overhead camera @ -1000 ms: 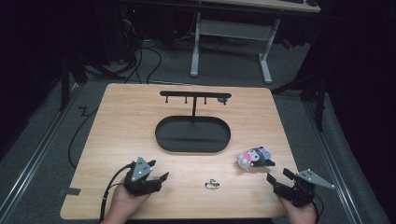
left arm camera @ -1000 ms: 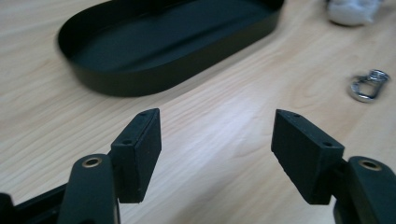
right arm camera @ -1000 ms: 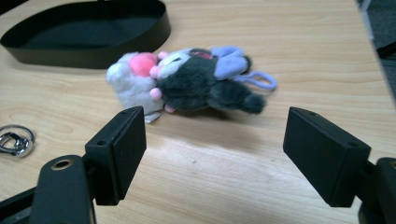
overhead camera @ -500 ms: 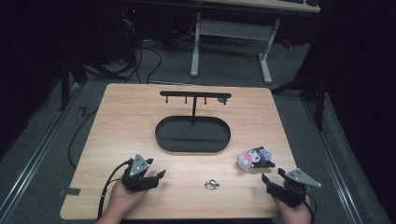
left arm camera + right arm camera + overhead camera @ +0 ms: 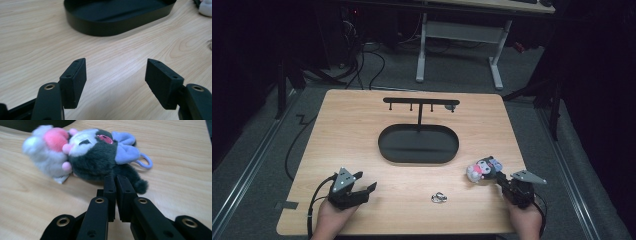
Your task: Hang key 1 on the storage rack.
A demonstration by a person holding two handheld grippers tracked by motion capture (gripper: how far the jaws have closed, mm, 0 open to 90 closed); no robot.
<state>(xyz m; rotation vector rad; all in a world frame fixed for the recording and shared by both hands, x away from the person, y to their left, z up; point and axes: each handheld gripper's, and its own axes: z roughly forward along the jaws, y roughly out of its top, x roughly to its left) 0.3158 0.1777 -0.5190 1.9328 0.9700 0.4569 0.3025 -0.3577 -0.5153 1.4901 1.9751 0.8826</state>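
A small plush toy [image 5: 482, 169], dark grey with a white and pink face and a lilac bow, lies on the wooden table at the right. In the right gripper view the plush toy [image 5: 95, 157] lies on its side, with a lilac loop [image 5: 147, 161] at its far right. My right gripper [image 5: 115, 178] is shut, its tips right at the plush's dark underside; I cannot tell if they pinch any fur. My right gripper [image 5: 499, 178] sits just in front of the toy. My left gripper [image 5: 366, 181] stands open at the front left, and my left gripper [image 5: 116, 67] holds nothing.
A black oval tray [image 5: 384, 150] with a T-shaped hook stand [image 5: 419, 102] occupies the table's middle; the tray's wall [image 5: 112, 26] lies ahead of the left jaws. A small metal ring [image 5: 438, 197] lies at front centre. Bare wood surrounds the left gripper.
My right gripper has moved forward and left until its tips reach the plush toy. The left gripper has shifted slightly left and stays open.
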